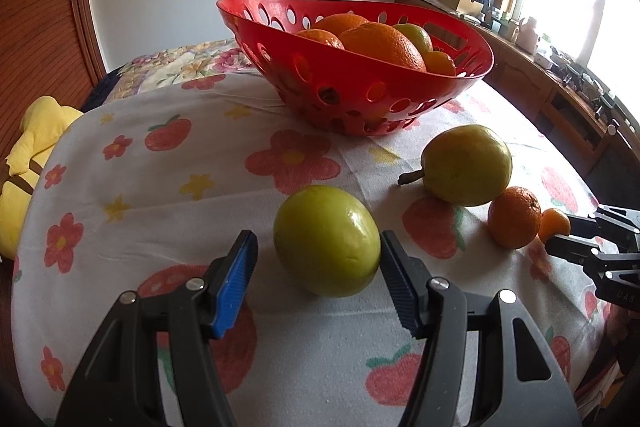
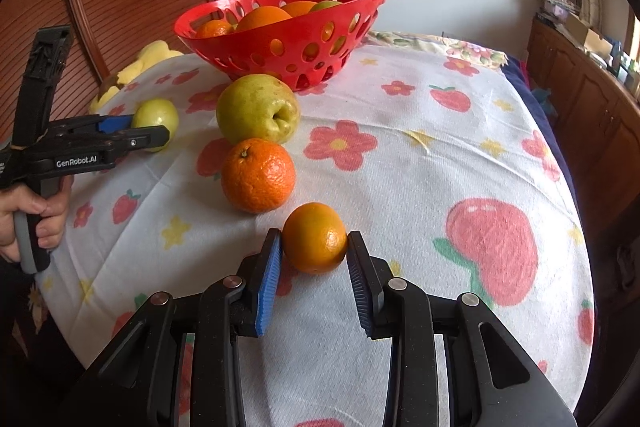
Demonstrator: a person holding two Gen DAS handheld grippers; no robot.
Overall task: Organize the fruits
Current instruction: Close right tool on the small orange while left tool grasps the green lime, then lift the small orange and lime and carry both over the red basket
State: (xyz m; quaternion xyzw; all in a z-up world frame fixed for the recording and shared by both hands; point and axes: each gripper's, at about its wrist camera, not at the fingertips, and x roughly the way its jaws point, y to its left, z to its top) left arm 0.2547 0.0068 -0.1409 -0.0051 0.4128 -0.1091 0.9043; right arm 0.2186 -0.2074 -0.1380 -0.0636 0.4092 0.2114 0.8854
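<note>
A: What is held in the right gripper point(image 2: 315, 247)?

B: A small orange point(image 2: 315, 238) is clamped between its blue pads, both pressed against the sides of the fruit. The orange rests on the flowered cloth point(image 2: 400, 155).

A: And the left gripper point(image 1: 319, 251)?

B: Its jaws are set partly apart around a green apple point(image 1: 326, 241). The right pad is seen touching the apple's side; a gap is left between the left pad and the fruit, so no grip can be claimed. The apple lies on the cloth. In the right wrist view the handle of that gripper is seen held by a hand point(image 2: 32, 223).

A: What lies farther out?

B: Just beyond the small orange a bigger orange point(image 2: 258, 175) is found, and directly behind that a pear point(image 2: 256, 109), the two touching or nearly so. The pear is laid on its side, with its stem pointed toward the apple.

A: And the basket?

B: A red basket point(image 2: 248, 43) with oval holes is set behind the pear, close to it. Several oranges and at least one green fruit are heaped inside. A yellow soft toy point(image 1: 36, 147) is seen at the cloth's edge.
</note>
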